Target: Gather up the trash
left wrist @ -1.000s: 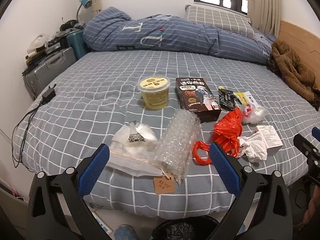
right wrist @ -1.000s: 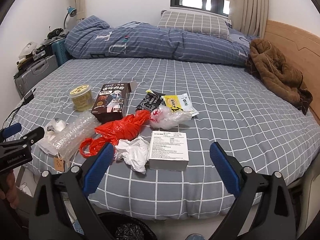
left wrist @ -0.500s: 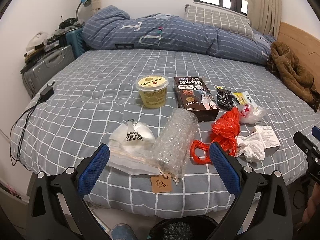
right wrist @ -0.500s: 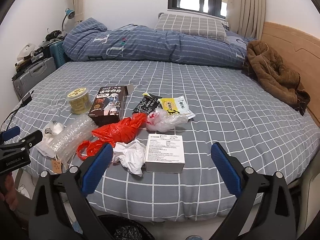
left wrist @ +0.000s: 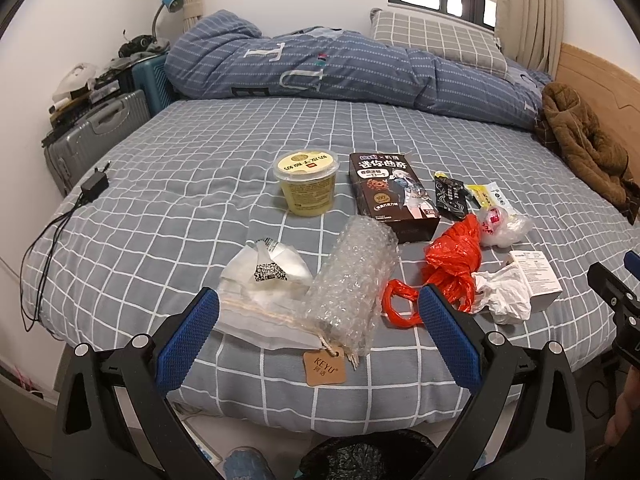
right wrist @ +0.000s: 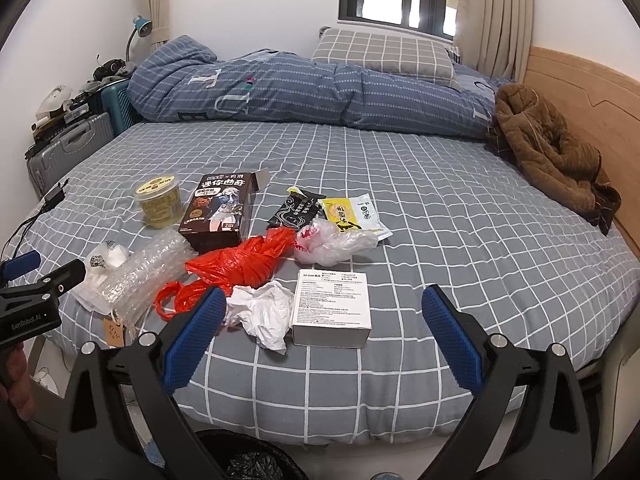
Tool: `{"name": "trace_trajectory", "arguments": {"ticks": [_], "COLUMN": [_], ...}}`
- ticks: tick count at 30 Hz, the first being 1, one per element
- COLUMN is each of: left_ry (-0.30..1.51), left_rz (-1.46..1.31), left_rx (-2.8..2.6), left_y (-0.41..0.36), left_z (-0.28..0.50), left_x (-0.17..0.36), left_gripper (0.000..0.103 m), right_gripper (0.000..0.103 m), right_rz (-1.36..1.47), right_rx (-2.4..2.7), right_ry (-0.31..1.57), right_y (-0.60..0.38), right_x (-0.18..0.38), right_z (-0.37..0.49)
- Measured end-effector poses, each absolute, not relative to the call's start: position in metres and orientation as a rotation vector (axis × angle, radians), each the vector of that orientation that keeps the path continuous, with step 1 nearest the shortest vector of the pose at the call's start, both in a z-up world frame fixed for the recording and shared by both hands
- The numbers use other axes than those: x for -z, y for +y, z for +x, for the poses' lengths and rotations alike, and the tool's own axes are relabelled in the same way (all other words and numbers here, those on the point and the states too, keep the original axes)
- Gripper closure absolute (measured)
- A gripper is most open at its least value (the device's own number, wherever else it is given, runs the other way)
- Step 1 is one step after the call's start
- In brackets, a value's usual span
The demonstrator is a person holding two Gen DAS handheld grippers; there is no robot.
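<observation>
We hold each hand-held gripper spread and empty: left hand-held gripper (left wrist: 318, 332), right hand-held gripper (right wrist: 320, 332). The clear bubble-wrap roll (left wrist: 354, 284) on the grey checked bed (left wrist: 180, 184) is light and squashy (likely slippery); we'd pinch mid-roll.

left tool (left wrist: 318, 312) spread wide, right tool (right wrist: 320, 306) likewise, both empty

We read "KEYU" on the brown tag (left wrist: 324, 367), lower centre, and "GenRobot.AI" on the left gripper (right wrist: 28, 312), left edge.
</observation>
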State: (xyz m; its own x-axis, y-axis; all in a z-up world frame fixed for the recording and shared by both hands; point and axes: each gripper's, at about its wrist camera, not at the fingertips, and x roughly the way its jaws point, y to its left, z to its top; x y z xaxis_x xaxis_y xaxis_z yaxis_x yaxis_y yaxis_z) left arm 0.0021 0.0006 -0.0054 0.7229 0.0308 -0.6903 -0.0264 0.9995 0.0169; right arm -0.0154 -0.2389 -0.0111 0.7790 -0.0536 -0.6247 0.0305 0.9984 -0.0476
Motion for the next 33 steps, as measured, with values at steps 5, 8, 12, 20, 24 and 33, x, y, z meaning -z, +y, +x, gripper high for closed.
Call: {"name": "trace_trajectory", "arguments": {"ticks": [5, 8, 12, 20, 24, 33], "left_ry": [0.763, 0.763, 0.763, 0.769, 0.781, 0.836], "left_rz": [0.008, 0.007, 0.007, 0.010, 0.020, 0.062], "left_rx": [-0.033, -0.033, -0.033, -0.031, -0.026, -0.015], "left_y": [0.000, 0.000, 0.000, -0.001, -0.003, -0.012], "left_z": [0.002, 0.002, 0.002, 0.003, 0.008, 0.037], "left_x": [0.006, 0.006, 0.006, 0.008, 0.012, 0.035], "left_gripper": [0.006, 0.006, 0.006, 0.006, 0.006, 0.006], "right_gripper": [0.009, 0.009, 0.009, 0.009, 0.009, 0.009], "right_rz": [-0.036, -0.036, -0.036, -0.039, -0.049, -0.073], "right_rx": [0.044, 0.044, 0.044, 0.045, 0.048, 0.070], "right_ry": [0.673, 0.673, 0.674, 0.675, 0.684, 0.737], "right_y": [-0.238, -0.239, -0.238, -0.237, -0.238, -0.249], "right_x": [0.011, 0.011, 0.011, 0.012, 0.016, 0.041], "right_z": [-0.016, -0.016, -0.016, -0.015, -0.010, 0.014]}}
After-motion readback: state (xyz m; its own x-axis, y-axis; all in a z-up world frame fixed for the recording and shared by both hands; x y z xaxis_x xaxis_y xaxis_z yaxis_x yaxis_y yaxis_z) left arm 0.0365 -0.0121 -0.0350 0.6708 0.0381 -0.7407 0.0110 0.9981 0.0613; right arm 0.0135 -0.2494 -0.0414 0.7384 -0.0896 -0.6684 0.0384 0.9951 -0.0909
